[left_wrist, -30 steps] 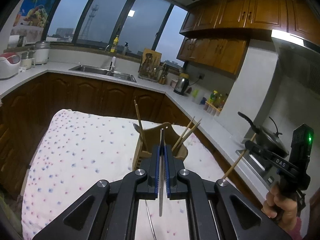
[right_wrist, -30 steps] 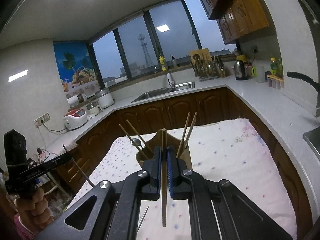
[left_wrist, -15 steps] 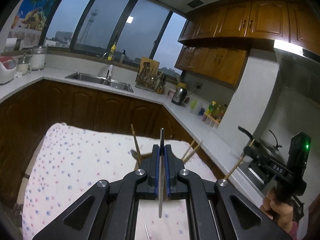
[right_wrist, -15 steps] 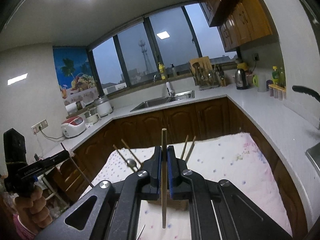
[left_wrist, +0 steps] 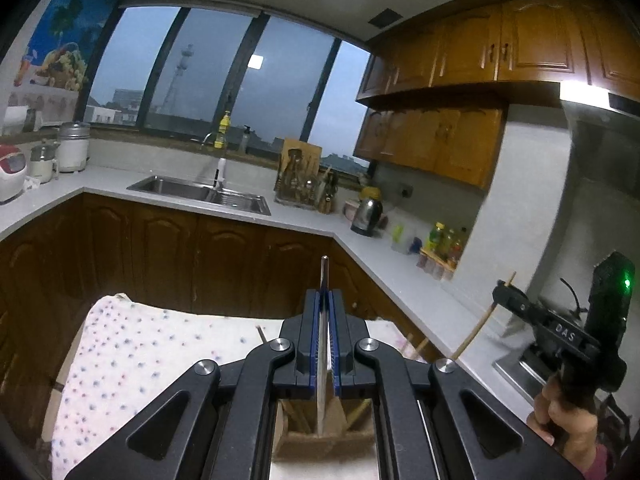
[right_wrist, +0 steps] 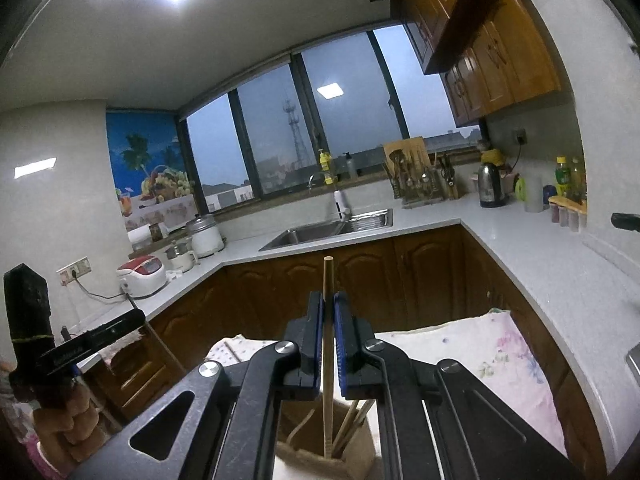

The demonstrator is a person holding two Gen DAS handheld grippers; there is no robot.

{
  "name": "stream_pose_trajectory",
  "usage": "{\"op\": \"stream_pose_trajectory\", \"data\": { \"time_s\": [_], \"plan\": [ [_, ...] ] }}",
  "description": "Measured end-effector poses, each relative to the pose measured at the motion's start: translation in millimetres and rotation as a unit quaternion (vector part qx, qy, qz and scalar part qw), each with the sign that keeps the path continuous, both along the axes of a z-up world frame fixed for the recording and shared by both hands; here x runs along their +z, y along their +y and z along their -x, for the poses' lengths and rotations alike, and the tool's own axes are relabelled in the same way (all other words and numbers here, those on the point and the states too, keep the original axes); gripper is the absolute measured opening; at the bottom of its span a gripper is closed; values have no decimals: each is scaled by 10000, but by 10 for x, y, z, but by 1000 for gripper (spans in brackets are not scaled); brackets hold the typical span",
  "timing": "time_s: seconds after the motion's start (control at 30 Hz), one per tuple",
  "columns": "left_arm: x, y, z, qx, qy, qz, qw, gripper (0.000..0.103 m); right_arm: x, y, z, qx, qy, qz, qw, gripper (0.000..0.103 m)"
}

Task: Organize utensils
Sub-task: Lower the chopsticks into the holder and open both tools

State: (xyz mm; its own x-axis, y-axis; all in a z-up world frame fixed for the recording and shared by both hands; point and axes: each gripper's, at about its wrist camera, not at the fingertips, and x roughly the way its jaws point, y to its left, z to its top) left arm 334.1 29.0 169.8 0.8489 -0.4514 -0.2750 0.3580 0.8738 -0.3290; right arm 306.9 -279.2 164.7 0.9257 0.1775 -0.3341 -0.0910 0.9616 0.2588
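Left gripper (left_wrist: 325, 330) clenched on metal chopstick (left_wrist: 323, 344), right gripper (right_wrist: 328, 334) on wooden chopstick (right_wrist: 328, 344); both sticks upright, lower tips directly over wooden holder (right_wrist: 326, 446) on dotted cloth (left_wrist: 132, 344).

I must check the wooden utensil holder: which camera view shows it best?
The right wrist view: the brown wooden utensil holder shows its opening and chopsticks inside. The left wrist view shows only part, behind the jaws.
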Motion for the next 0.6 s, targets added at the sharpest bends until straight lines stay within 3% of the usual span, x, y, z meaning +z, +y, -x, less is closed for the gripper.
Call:
{"op": "stream_pose_trajectory", "data": {
  "time_s": [0.17,0.4,0.6],
  "plan": [
    [-304,-89,-133,138,-75,175,9997,3,-252,-23,-113,-117,115,-59,9998,6],
    [-811,-276,-210,244,111,255,9993,3,-575,-15,-135,-293,258,-114,9992,6],
    [-1043,-394,-316,218,385,207,9988,3,-799,55,-196,-277,517,-191,9981,6]
  ]
}}
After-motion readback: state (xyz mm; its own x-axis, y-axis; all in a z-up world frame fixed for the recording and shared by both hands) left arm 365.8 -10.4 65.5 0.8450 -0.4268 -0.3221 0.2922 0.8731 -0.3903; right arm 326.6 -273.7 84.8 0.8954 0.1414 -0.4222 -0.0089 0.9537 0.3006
